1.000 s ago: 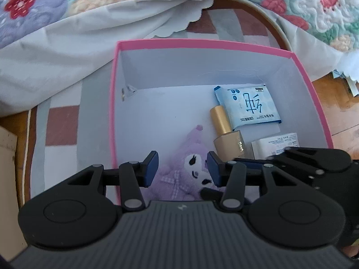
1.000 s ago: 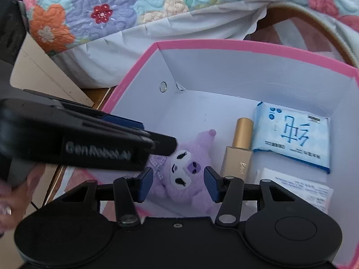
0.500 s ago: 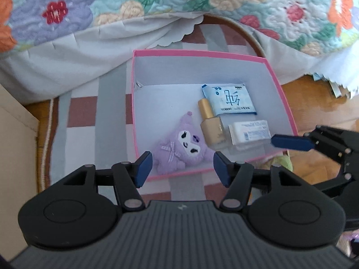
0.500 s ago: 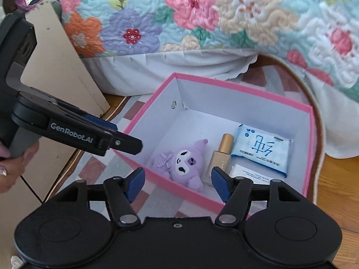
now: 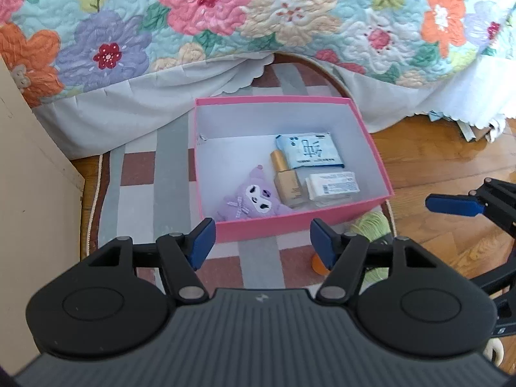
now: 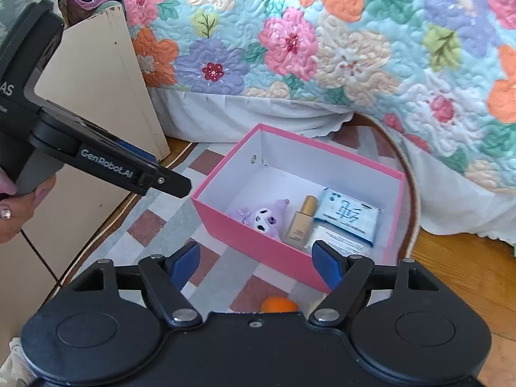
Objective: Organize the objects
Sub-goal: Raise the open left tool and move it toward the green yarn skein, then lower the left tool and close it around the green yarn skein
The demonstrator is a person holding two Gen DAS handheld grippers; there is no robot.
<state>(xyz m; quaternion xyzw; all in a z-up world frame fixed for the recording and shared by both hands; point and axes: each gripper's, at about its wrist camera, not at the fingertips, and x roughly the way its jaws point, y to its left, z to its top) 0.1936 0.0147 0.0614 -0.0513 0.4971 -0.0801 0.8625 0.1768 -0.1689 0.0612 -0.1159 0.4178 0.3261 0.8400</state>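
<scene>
Hovering apart, both grippers point down at the box (image 5: 295, 224), which sits on the rug (image 5: 167, 177) just ahead of the left gripper (image 5: 262, 242). The toy (image 5: 250, 200), bottle (image 5: 287, 182) and two packets lie inside. The bed (image 5: 258, 25) hems the far edge. Right gripper (image 6: 254, 259), like the left, is opening, empty; an orange ball (image 6: 279, 304) lies below.

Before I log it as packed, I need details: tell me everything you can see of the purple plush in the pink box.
The plush is a small soft toy, lilac and fuzzy, with a white face, dark eyes, a pointed hood tip and a checked bow. It lies on its back, face up, in the box's near left corner, against the front wall. Its right side touches the gold-capped bottle. Neither gripper touches it.
</scene>
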